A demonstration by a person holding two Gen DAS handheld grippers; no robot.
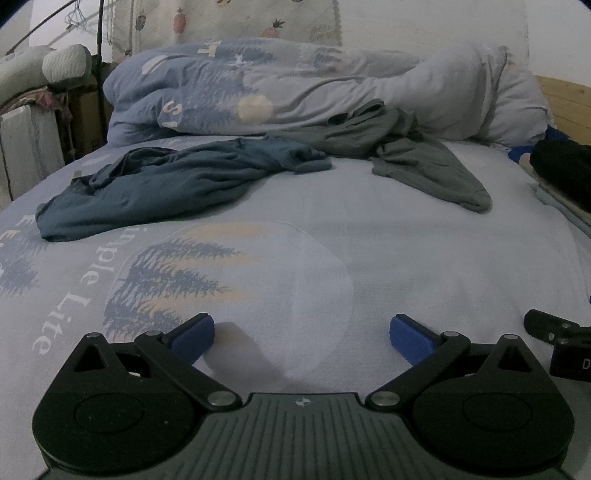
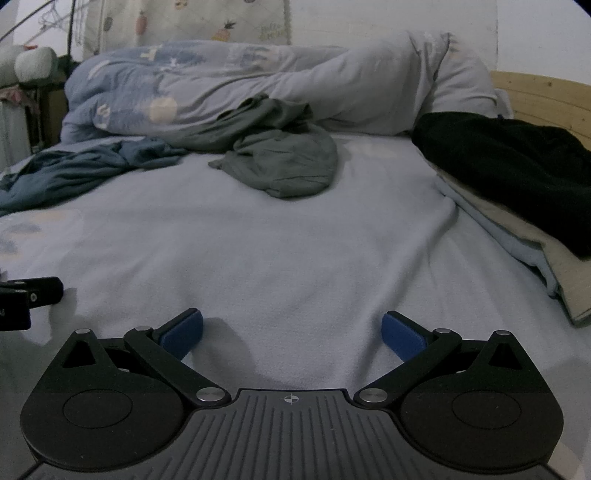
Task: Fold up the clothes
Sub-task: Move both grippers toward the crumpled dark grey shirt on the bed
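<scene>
Two crumpled garments lie unfolded on a bed: a teal-blue garment (image 1: 147, 188) sprawls at about ten o'clock in the left wrist view, its bunched end reaching toward a grey-green garment (image 1: 417, 155) at one o'clock, the two touching or nearly so where their folds meet. In the right wrist view the grey-green garment (image 2: 284, 158) sits at twelve o'clock, its upper part leaning against a rolled duvet (image 2: 229, 85), while the teal-blue one (image 2: 70, 170) trails off at ten o'clock. Both rest on a pale blue bedsheet (image 1: 424, 258) printed with pine trees and lettering.

At three o'clock in the right wrist view a stack of folded clothes (image 2: 517, 206) stands at the bed's edge, a black garment on top of beige and light blue layers. A wooden headboard (image 2: 546, 99) rises behind it, and a pineapple-print cloth (image 1: 236, 18) hangs on the wall at twelve o'clock beyond the duvet.

The left gripper (image 1: 302, 338) hovers low over the bare sheet at six o'clock, its blue-padded fingers (image 1: 194, 338) spread wide with nothing between them. The right gripper (image 2: 291, 334) is likewise spread to its full width and empty, tilted down at the sheet, well short of either garment. Each device shows at the edge of the other's view, side by side.
</scene>
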